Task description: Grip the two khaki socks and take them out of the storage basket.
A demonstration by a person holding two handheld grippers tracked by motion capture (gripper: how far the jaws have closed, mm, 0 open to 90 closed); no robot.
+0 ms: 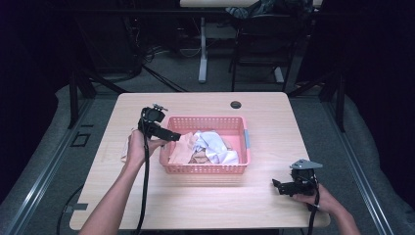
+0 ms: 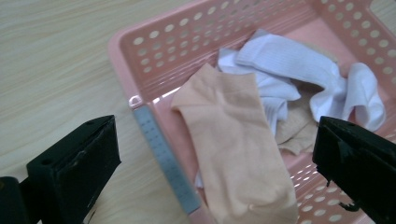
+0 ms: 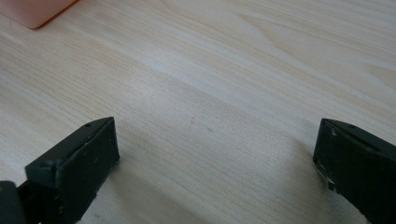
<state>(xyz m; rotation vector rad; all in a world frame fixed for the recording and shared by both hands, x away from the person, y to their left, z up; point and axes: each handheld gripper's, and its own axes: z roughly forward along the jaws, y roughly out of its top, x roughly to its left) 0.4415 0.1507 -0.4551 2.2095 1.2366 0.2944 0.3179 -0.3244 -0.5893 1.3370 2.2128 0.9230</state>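
Hovering wide open and empty, left gripper [image 2: 215, 158] faces peach sock [image 2: 233, 149] draped at basket's [image 2: 140, 60] near-left rim; soft, light, pinch its hanging edge.

A peach ankle sock [image 2: 236, 154] lies draped flat over the left end wall of the pink perforated basket [image 1: 205, 169], its toe hanging toward the rim. Beside it inside, crumpled white socks [image 2: 299, 77] are heaped over another beige one [image 2: 294, 133].

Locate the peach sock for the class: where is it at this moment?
In the high view, the peach sock lies at the left end of the pink basket, draped over the rim, beside the white socks and near the left gripper.
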